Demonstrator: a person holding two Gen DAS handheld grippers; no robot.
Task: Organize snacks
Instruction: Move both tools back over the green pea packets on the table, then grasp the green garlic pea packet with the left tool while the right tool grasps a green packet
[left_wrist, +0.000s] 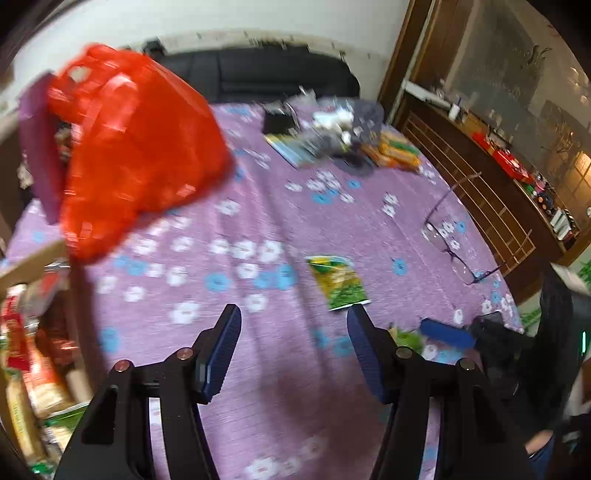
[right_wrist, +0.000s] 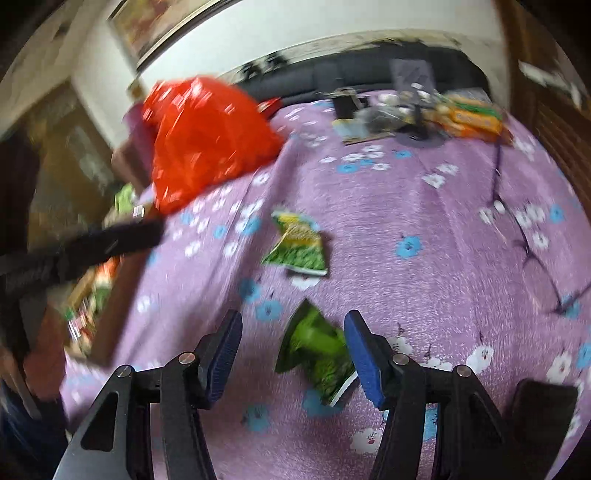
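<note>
Purple flowered tablecloth under two green snack packets, eyeglasses, red bag.

The surface wears a lilac cloth printed with white and sky-blue flowers. On it, near the red bag, which is a glossy translucent scarlet, lies a snack packet in yellow and leaf green with a white edge. A second packet, nearer than the first, is bright green with a dark green speckled print. Glasses, to the right of the first packet, have purple frames. Both tongs are black with ribbed blue pads.
</note>
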